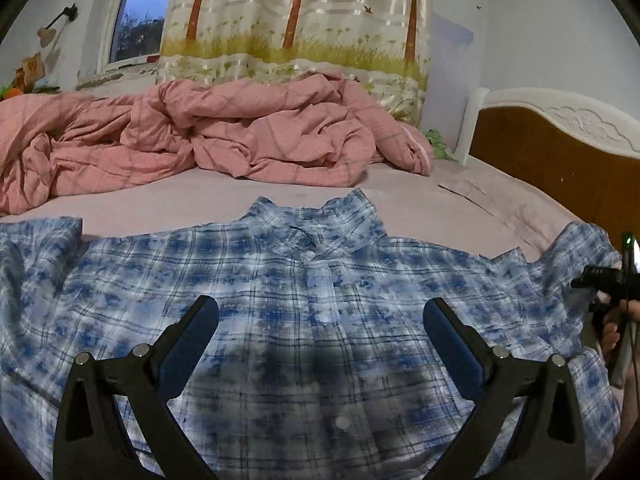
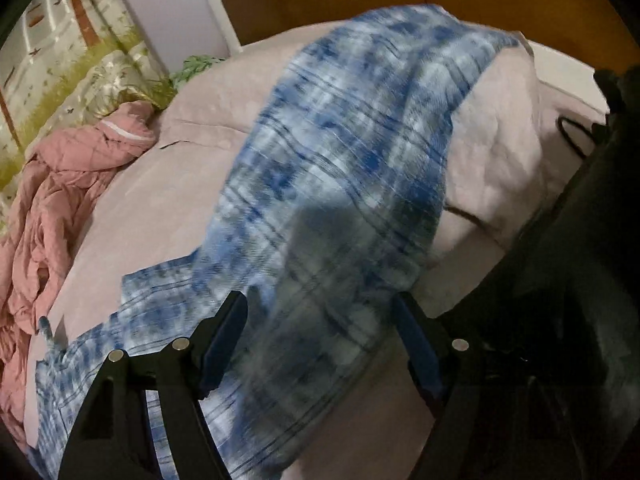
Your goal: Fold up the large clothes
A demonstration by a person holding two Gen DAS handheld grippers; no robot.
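Shirt [image 1: 280,300]: spread front-up on bed [image 1: 200,196], ready for folding.
Left hand-held gripper [image 1: 320,320]: jaws apart, above chest.
Right hand-held gripper [image 2: 320,320]: jaws apart, straddling sleeve [image 2: 360,140].

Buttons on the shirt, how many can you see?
2: one button at the collar of the shirt, one button lower down its front. Others may be hidden.

Blue-white plaid shirt [image 1: 304,300], pink checked quilt [image 1: 224,136], lilac sheet [image 1: 192,204]
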